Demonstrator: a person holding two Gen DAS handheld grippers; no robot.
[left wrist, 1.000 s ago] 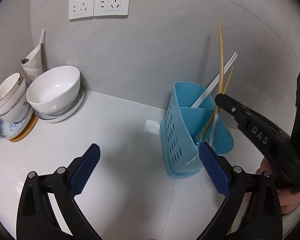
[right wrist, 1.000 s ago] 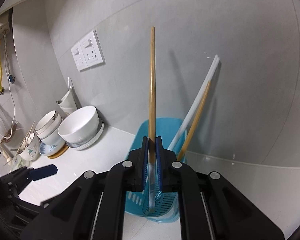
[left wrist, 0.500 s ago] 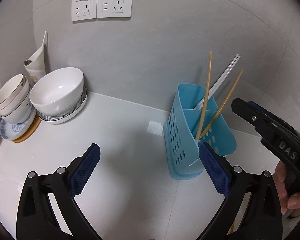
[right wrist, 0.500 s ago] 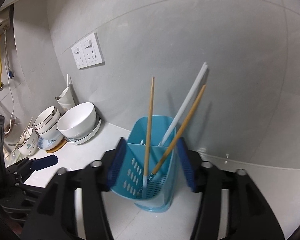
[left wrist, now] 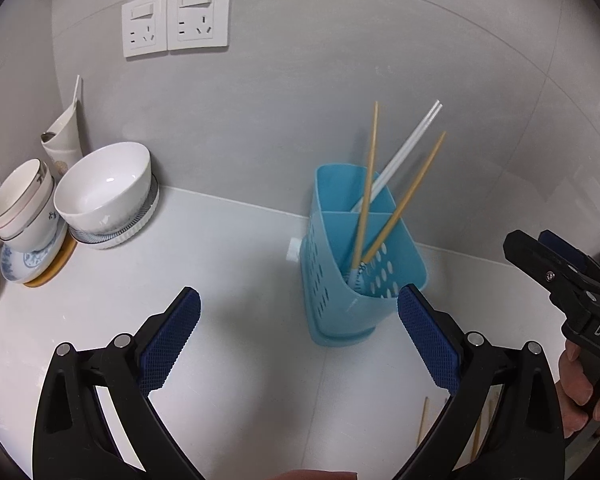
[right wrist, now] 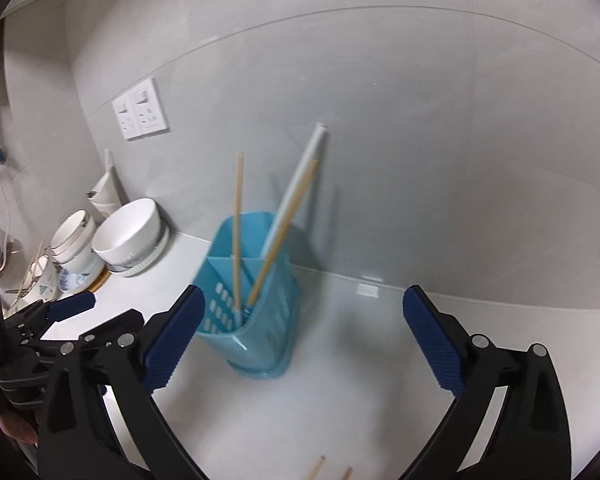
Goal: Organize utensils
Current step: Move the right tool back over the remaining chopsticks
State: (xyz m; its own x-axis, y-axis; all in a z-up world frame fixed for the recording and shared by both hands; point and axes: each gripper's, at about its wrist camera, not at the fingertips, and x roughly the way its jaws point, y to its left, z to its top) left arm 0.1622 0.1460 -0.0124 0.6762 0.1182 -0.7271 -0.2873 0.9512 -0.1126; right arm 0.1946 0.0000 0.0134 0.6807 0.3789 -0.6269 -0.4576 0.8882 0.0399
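Chopsticks (left wrist: 365, 196) sit in the blue holder (left wrist: 332, 280) on the bench (left wrist: 228, 280) by the wall; both grippers, left (left wrist: 299, 342) and right (right wrist: 304, 338), hover nearby, jaws wide apart, holding nothing.

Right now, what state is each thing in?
left gripper: open, empty.
right gripper: open, empty.
blue utensil holder: upright on counter.
wooden chopsticks: two, leaning in holder's front compartment.
white chopsticks: leaning in rear compartment.
white bowl: upright, empty.

Holder (left wrist: 340, 280) light blue, perforated — chopsticks (left wrist: 366, 196) tan, white; tongs' pads (left wrist: 430, 338) dark blue, cross-hatched.
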